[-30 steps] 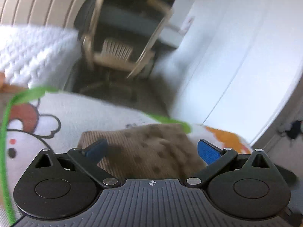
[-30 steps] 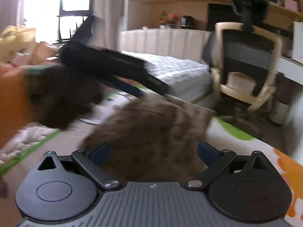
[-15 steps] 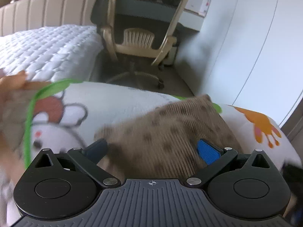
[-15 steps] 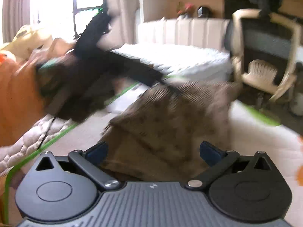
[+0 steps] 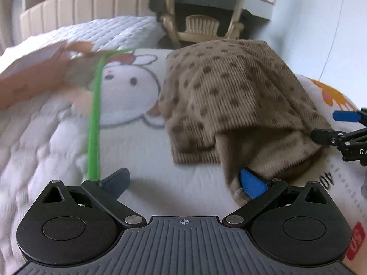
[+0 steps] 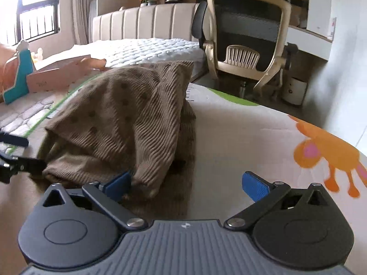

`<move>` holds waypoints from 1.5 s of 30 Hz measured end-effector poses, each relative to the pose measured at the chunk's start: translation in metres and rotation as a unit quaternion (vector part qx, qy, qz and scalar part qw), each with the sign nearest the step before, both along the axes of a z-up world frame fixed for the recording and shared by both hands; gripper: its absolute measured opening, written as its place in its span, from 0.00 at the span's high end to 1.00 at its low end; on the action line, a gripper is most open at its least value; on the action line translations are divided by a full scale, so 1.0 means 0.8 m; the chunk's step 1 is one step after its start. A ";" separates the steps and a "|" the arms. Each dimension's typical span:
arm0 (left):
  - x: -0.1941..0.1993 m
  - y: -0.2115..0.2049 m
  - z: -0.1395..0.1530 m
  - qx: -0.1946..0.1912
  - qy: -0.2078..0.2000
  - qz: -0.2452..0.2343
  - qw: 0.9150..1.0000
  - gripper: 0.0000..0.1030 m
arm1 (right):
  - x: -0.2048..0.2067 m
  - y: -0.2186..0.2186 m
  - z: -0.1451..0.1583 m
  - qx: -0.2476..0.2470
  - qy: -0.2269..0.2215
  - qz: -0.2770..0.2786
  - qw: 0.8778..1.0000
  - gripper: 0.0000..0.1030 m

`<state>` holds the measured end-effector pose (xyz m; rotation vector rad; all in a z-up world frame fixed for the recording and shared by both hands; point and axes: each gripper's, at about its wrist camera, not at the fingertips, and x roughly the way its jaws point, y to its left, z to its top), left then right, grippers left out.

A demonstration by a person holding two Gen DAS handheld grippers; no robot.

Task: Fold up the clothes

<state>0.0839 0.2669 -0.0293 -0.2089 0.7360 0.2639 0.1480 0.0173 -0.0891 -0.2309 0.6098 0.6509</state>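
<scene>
Left wrist view: left gripper [image 5: 183, 181] spread wide, low over the printed mat [image 5: 142, 160]; brown dotted garment [image 5: 231, 105] ahead and right, loose hem brushing the right pad. Best to tuck and flatten that hem before pinching.

Right wrist view: right gripper [image 6: 187, 182] also wide apart, level; garment bunched ahead-left, against the left pad.

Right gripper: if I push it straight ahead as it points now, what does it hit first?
Probably bare mat. The right gripper is open, the brown dotted garment touches only its left side, and the chair stands far beyond.
</scene>
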 end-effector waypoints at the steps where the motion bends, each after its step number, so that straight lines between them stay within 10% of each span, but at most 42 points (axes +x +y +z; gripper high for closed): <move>1: -0.012 -0.007 0.001 -0.006 -0.012 0.004 1.000 0.00 | -0.011 -0.005 0.001 0.007 0.001 -0.001 1.000 0.00; 4: -0.043 -0.037 0.001 -0.034 -0.042 0.005 0.999 0.00 | -0.050 -0.019 0.000 0.021 0.010 0.000 1.000 0.00; 11: -0.066 -0.103 -0.007 0.042 -0.014 -0.022 0.999 0.00 | -0.111 -0.043 -0.021 -0.014 0.018 -0.015 1.000 0.00; 45: -0.061 -0.104 -0.009 0.050 -0.007 -0.020 0.999 0.00 | -0.100 -0.046 -0.034 -0.012 0.032 -0.035 0.999 0.00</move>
